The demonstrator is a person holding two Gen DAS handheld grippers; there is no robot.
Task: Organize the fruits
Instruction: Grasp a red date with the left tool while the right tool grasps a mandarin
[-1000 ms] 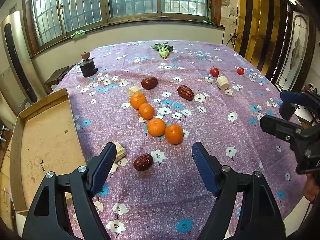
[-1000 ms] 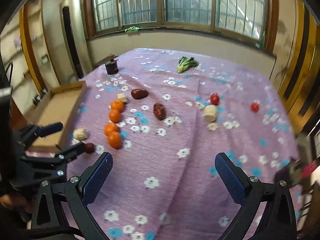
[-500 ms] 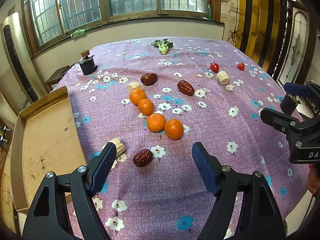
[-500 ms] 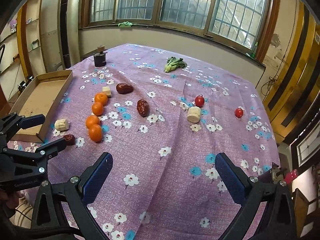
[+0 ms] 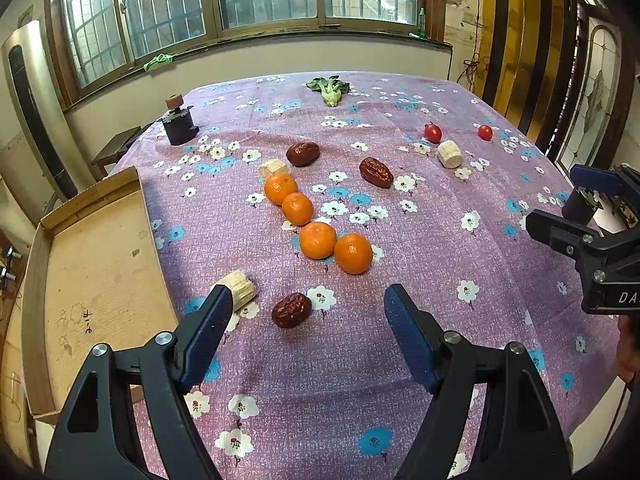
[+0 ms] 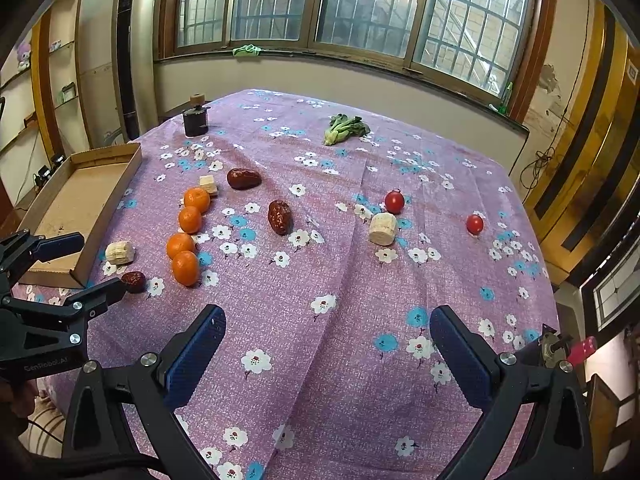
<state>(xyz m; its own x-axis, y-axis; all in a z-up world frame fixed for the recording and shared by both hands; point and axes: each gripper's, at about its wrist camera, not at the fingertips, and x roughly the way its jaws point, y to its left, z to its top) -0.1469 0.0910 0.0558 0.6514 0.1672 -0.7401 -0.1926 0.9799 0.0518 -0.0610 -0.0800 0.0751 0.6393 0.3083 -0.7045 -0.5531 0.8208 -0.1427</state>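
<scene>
Already lined up, four oranges sit in a touching diagonal row near the middle of the surface, draped in a purple flowered cloth; that row looks like the only sorting finished so far. Three red dates remain scattered: one just ahead of the left tongs, two more farther back. Two cherry tomatoes lie apart on the right side, and three pale cut chunks sit apart from one another. An empty cardboard tray rests at the left edge. Both the left tongs and the right tongs are spread wide, gripping nothing, poised above the cloth. By appearances, most of the grouping is yet to be done.
</scene>
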